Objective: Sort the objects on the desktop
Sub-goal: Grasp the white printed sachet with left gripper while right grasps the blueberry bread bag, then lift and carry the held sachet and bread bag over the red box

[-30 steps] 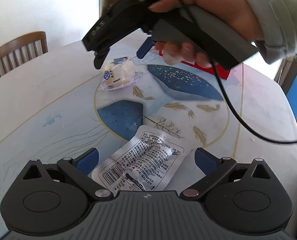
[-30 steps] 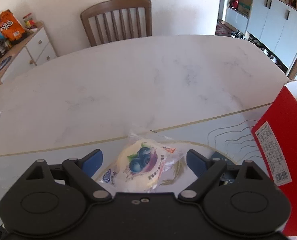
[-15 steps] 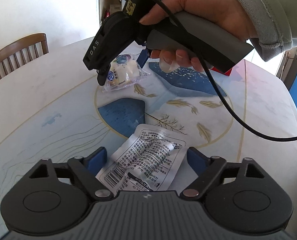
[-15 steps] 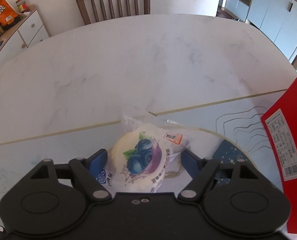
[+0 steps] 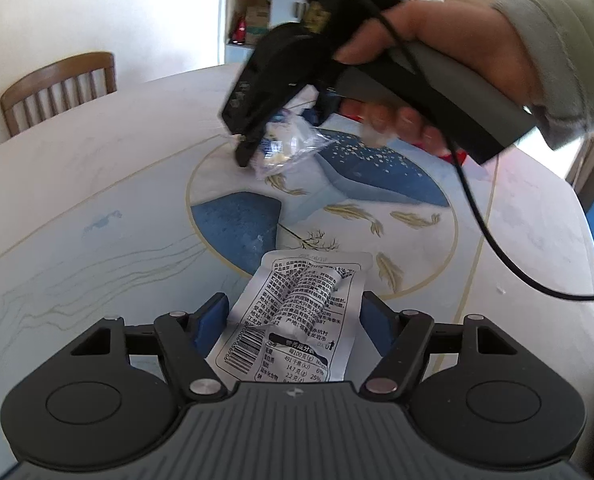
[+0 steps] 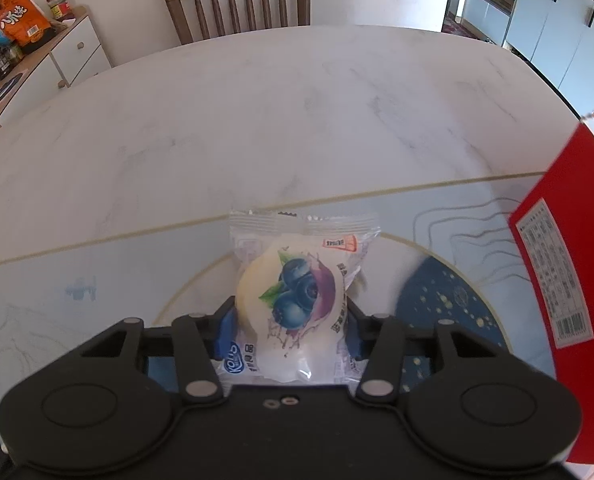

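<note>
My right gripper is shut on a blueberry bread packet and holds it above the table. In the left wrist view that gripper hangs over the round painted pattern with the packet between its fingers. My left gripper is partly closed around a silver snack pouch with black print. The blue pads sit beside the pouch's edges, and I cannot tell whether they press it.
A red box stands at the right of the round marble table. A wooden chair stands at the far side. A sideboard with snack bags is at the left.
My right gripper closed on the blueberry bread packet and lifted it off the table. My left gripper narrowed around the silver pouch.
</note>
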`<control>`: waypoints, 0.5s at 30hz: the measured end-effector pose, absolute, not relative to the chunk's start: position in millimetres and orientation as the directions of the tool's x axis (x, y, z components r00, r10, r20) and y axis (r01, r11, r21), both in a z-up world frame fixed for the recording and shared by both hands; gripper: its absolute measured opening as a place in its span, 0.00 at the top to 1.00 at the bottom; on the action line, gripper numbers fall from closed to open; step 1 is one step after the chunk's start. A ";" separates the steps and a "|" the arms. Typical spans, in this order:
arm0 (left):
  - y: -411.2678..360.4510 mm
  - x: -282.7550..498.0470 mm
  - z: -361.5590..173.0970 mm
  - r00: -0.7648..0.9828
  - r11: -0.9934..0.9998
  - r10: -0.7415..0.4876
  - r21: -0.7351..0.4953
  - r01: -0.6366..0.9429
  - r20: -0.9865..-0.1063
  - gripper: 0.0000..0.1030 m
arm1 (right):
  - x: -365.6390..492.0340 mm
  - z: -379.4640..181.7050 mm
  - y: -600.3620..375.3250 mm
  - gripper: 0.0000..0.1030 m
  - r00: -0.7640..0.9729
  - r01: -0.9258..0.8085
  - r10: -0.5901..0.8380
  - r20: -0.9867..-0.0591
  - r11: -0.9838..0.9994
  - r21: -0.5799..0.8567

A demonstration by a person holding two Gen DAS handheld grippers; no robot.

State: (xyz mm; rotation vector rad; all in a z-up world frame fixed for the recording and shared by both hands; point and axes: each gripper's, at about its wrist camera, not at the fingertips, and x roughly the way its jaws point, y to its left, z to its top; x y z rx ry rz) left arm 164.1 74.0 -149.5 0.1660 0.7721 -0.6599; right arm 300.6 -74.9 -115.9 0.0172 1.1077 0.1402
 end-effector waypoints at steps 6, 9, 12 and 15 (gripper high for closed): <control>73.5 158.0 -147.0 0.549 0.813 -0.474 -0.103 0.573 -0.689 0.32 | 282.4 -109.7 -87.7 0.53 0.439 -0.121 0.130 -0.889 0.989 0.085; 74.1 154.6 -144.9 0.560 0.829 -0.462 -0.109 0.549 -0.688 0.32 | 269.1 -105.6 -94.4 0.53 0.435 -0.147 0.145 -0.889 0.985 0.089; 76.6 151.0 -143.0 0.568 0.845 -0.448 -0.121 0.520 -0.691 0.33 | 256.0 -100.5 -102.3 0.53 0.432 -0.166 0.160 -0.887 0.981 0.097; 79.9 146.6 -140.5 0.577 0.861 -0.435 -0.133 0.491 -0.691 0.33 | 240.4 -95.8 -108.7 0.53 0.428 -0.183 0.179 -0.886 0.977 0.109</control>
